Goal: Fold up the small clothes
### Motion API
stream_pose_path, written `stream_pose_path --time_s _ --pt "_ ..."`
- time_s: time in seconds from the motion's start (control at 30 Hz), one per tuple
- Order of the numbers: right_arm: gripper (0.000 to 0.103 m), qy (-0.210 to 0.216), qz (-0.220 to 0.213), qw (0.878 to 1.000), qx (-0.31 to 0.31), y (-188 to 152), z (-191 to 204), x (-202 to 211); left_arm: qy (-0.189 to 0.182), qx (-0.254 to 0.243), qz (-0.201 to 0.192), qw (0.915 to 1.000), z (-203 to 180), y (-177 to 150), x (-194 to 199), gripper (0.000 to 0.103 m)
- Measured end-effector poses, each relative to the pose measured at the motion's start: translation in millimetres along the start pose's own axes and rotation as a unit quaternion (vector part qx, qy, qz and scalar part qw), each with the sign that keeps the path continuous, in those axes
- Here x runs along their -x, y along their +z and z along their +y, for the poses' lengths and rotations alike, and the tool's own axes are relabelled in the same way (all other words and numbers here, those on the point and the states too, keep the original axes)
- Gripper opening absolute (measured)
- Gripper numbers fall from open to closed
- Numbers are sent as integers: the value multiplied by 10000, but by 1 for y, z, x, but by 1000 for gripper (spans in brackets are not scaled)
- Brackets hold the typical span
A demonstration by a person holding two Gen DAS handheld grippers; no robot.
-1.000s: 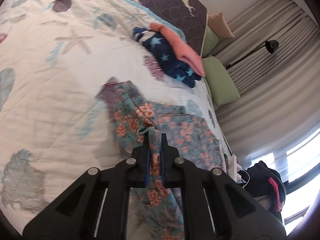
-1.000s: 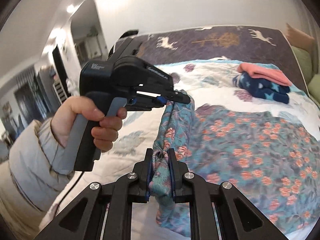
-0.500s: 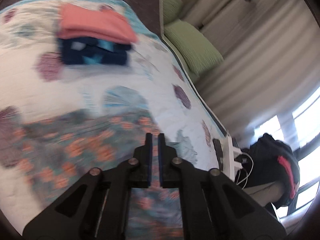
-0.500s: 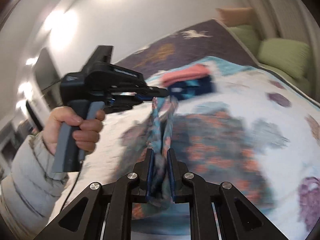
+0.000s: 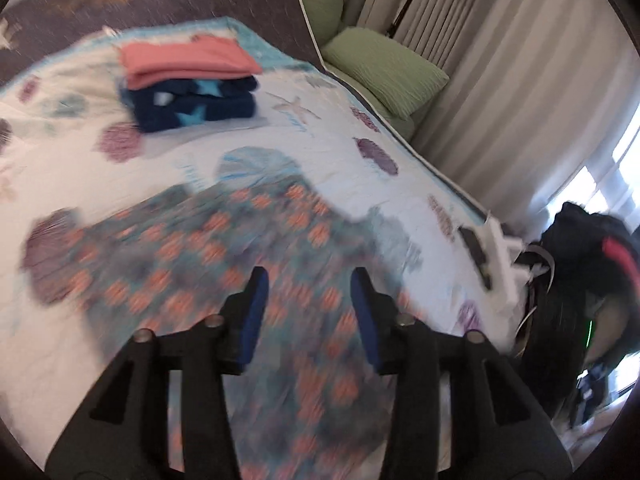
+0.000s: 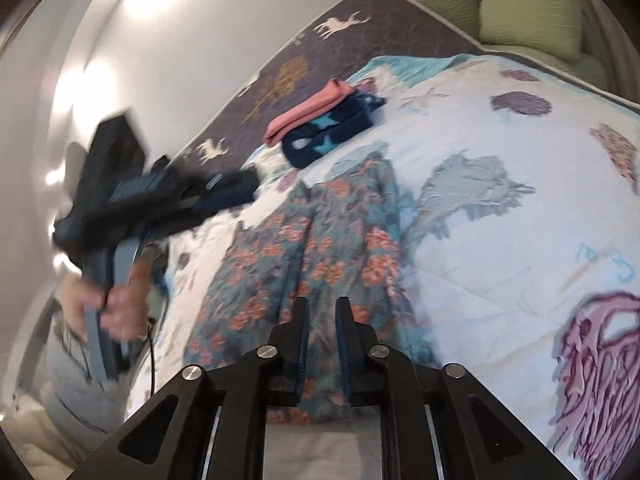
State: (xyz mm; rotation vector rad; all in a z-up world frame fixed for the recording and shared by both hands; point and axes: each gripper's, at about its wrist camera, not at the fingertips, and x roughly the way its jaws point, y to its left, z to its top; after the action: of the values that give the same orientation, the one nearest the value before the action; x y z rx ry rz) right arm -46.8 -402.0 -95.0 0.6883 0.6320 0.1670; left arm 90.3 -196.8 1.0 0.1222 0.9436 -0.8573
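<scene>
A teal garment with orange flowers [image 5: 240,248] lies flat on the shell-print quilt [image 5: 360,168]. My left gripper [image 5: 309,274] hovers over it, its jaws opening, with nothing between them. In the right wrist view the same garment [image 6: 304,248] lies folded lengthwise below my right gripper [image 6: 322,302]. That gripper's jaws are opening a little, with no cloth pinched between them. The left gripper [image 6: 240,190] shows blurred at the left, held by a hand [image 6: 120,304]. Farther back sits a folded pink piece [image 5: 188,60] on a navy star-print one [image 5: 192,108].
Green pillows [image 5: 384,68] lie at the bed's far side beside grey curtains [image 5: 520,80]. A white power strip [image 5: 500,248] and a dark bag with red trim [image 5: 592,248] sit off the right edge. A purple deer-print blanket [image 6: 320,48] covers the head of the bed.
Both grippers were shut on the floral garment and have let it go; it now lies flat on the quilt. Both hands swept sideways and rolled.
</scene>
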Motion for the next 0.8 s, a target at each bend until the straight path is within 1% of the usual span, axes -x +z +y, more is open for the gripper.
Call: stream_pose_path --time_s 0.07,0.13,0.2,0.27,0.3,0.37,0.4,0.43,0.47,0.53,0.57,0.63,0.7,0.77,0.8 --pt "26 198 185 9996 38 7 0 0 -2 -114 -56 9999 -3 -32 19 45" --pt "34 384 435 9983 -16 16 -2 -4 -66 -228 -53 9997 -11 -57 27 49" --pt "40 593 729 9955 -130 29 -5 -13 -64 -427 79 9990 -25 -81 22 51" --pt "44 744 949 9925 -185 41 -5 -23 -84 -642 281 9975 -40 -94 8 51" --pt "48 800 1065 9909 -217 48 -4 -29 -103 -731 349 9967 -46 -98 1 51" --pt "52 841 1302 9876 -267 60 -2 -42 -30 -918 424 9949 -56 -100 -13 51" --pt "53 807 1388 9866 -276 64 0 -47 -16 -972 408 9944 -58 -99 -18 52" --pt "55 729 1469 9860 -284 67 1 -52 -35 -1014 393 9941 -60 -97 -22 56" --pt "55 676 1509 9858 -303 67 2 -53 -11 -1061 383 9936 -61 -94 -27 56" --pt "56 637 1549 9853 -340 65 2 -53 139 -1147 373 9926 -62 -90 -35 56" --pt "57 648 1538 9854 -341 64 1 -54 154 -1164 391 9923 -63 -89 -38 56" --pt "62 659 1468 9864 -325 60 0 -49 162 -1207 394 9918 -64 -88 -43 56" --pt "65 659 1432 9870 -319 57 -3 -46 230 -1339 389 9900 -65 -90 -46 56" --pt "65 691 1461 9862 -347 56 -7 -46 323 -1447 331 9884 -67 -94 -44 47" --pt "65 712 1487 9856 -379 57 -8 -48 323 -1444 324 9885 -67 -95 -43 36"
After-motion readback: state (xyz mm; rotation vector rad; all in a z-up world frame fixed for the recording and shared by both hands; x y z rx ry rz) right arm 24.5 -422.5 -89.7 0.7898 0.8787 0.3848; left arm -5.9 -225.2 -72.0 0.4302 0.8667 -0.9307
